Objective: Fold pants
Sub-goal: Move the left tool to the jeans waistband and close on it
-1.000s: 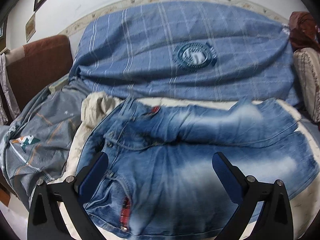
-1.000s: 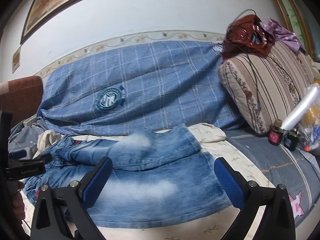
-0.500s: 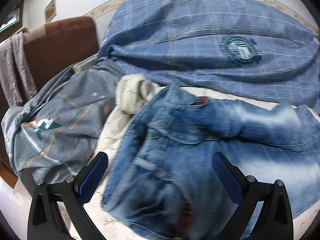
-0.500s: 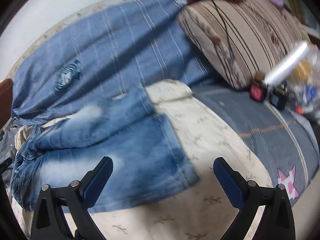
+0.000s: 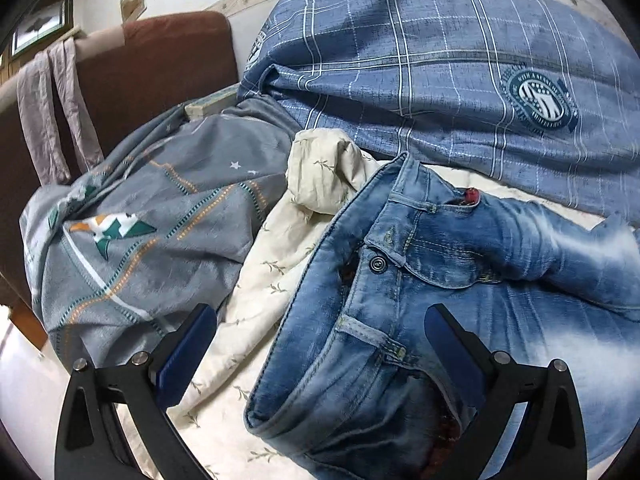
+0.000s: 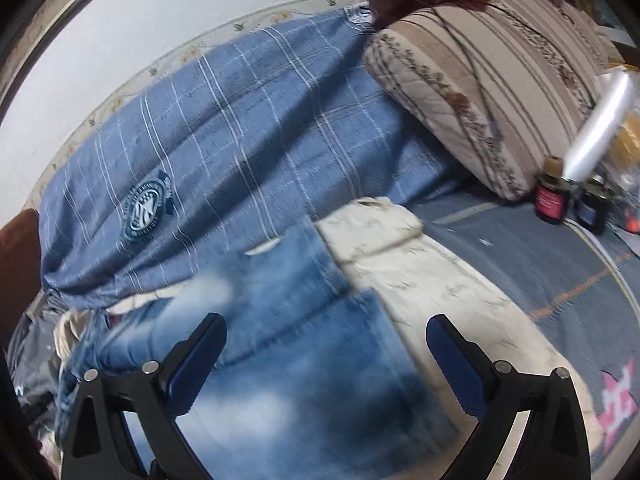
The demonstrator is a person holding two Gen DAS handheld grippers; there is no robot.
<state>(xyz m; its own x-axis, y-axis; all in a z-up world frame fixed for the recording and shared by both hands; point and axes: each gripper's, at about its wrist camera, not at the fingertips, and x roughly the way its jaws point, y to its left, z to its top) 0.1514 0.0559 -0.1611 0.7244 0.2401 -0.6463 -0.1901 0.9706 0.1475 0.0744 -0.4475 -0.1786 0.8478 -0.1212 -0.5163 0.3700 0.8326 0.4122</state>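
Faded blue jeans [image 5: 460, 300] lie on a cream floral sheet [image 5: 272, 264], one leg folded over the other. In the left wrist view the waistband with its metal button [image 5: 378, 264] is right in front of my left gripper [image 5: 320, 350], which hovers open over the waist end with nothing between its fingers. In the right wrist view the jeans [image 6: 304, 344] show their leg-hem end, blurred. My right gripper [image 6: 326, 364] stands open just above the hems, holding nothing.
A blue plaid quilt [image 5: 440, 64] with a round badge lies bunched behind the jeans. A grey patterned cover [image 5: 152, 232] sits to the left by a brown headboard [image 5: 132, 76]. A striped pillow [image 6: 492, 88] and small bottles [image 6: 554, 196] are to the right.
My left gripper has swung left and closer to the waistband. My right gripper has shifted right toward the leg hems and come nearer to them. Both stay open.
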